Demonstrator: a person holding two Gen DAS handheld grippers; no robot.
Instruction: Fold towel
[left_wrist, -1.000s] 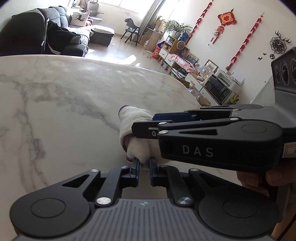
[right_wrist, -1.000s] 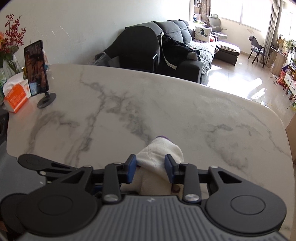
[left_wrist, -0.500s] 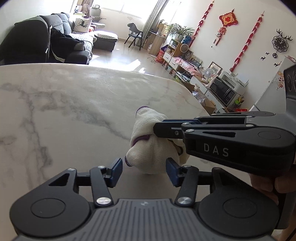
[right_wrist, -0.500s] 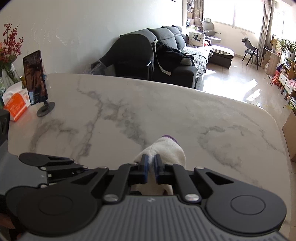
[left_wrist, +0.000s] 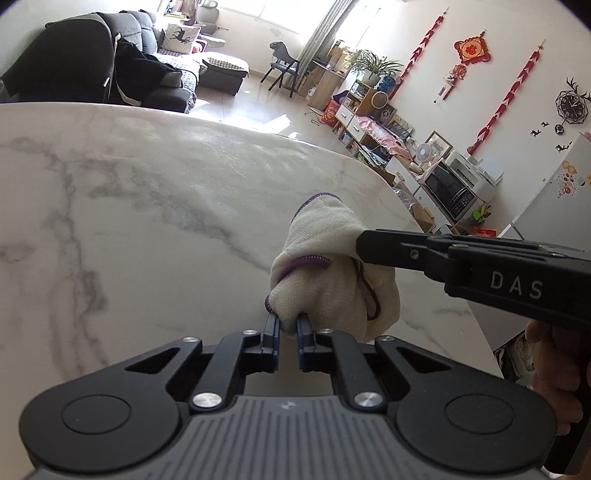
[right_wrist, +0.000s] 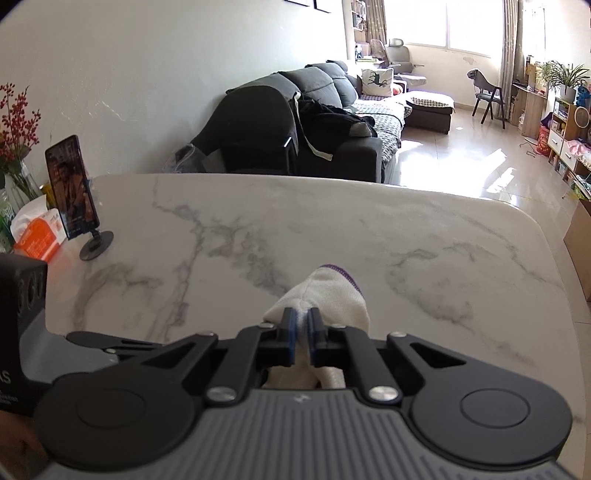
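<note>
Towel: small white towel (left_wrist: 332, 280) bunched above the desk's (left_wrist: 110, 221) near right edge.
Left gripper (left_wrist: 287, 328): jaws clamped on its near lower corner.
Right gripper (right_wrist: 302, 332): jaws clamped on a fold, entering from the right.
Key relation: both grips close together.

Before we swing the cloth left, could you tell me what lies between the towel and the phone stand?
Only bare marble tabletop separates the towel from the phone stand, per the right wrist view.

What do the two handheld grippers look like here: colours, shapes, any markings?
Both match: the left gripper and right gripper have black linkage arms with silver screws, round black side discs, ribbed grey bodies and blue-lined jaws. The right one's side reads "DAS" in white letters.
</note>
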